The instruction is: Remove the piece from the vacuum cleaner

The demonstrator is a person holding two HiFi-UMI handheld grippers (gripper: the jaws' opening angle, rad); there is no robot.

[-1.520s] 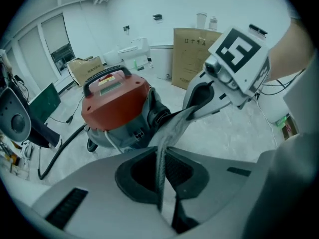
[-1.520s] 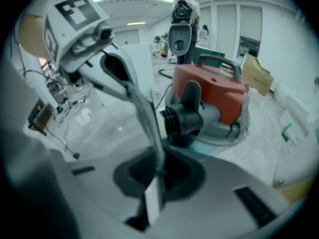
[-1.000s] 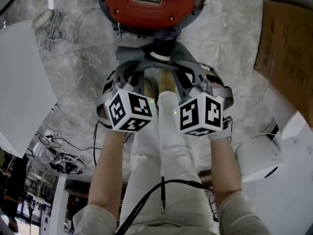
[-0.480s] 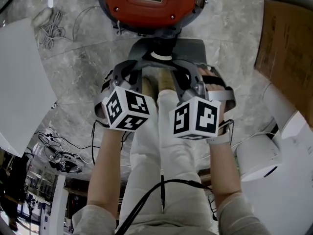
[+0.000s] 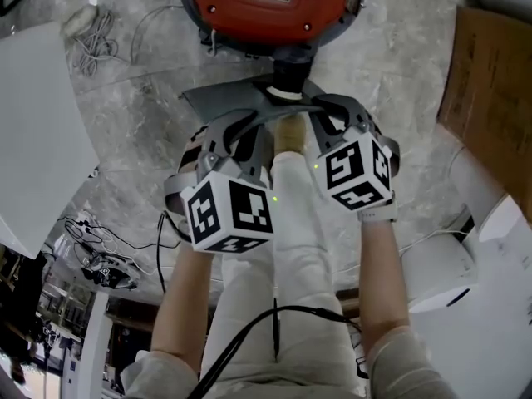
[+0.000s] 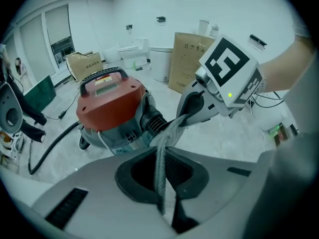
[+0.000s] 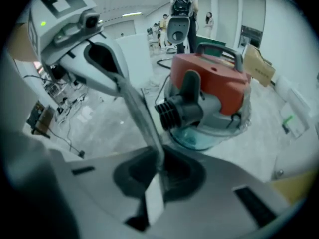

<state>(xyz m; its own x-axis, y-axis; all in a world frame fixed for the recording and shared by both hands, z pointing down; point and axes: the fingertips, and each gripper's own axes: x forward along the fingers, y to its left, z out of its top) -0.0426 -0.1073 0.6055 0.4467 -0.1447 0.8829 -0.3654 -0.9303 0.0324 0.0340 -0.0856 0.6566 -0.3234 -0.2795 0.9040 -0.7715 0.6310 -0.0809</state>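
Just changed: the left gripper (image 6: pixel 160 183) has dropped back from the vacuum cleaner (image 5: pixel 270 2), toward the person, while the right gripper (image 7: pixel 158 176) has pushed closer to it. The thin grey piece (image 7: pixel 139 117) they share has swung round. Its flat side now shows to the left of the vacuum cleaner's hose socket (image 5: pixel 287 77) instead of to the right.
Meaning for the task: the piece looks as if it is being twisted or worked loose and has not yet been carried away. At most the removal seems partly done.
Left gripper: jaws together, clamped on one end of the grey piece, which is seen edge-on.
Right gripper: jaws together, clamped on the other end of the same piece.
Grey piece: stretched between both grippers, just in front of the vacuum cleaner's ribbed black hose socket. It is not clear whether it touches the socket.
Vacuum cleaner: red top and grey body, standing on the pale marble floor (image 5: pixel 141 115).
Clear bowl (image 7: pixel 199 136): under the vacuum cleaner's grey body, bluish and see-through. Nothing can be made out inside it.
Cardboard box (image 5: pixel 490 81): to the right of the vacuum cleaner and well apart from it. Its contents are hidden.
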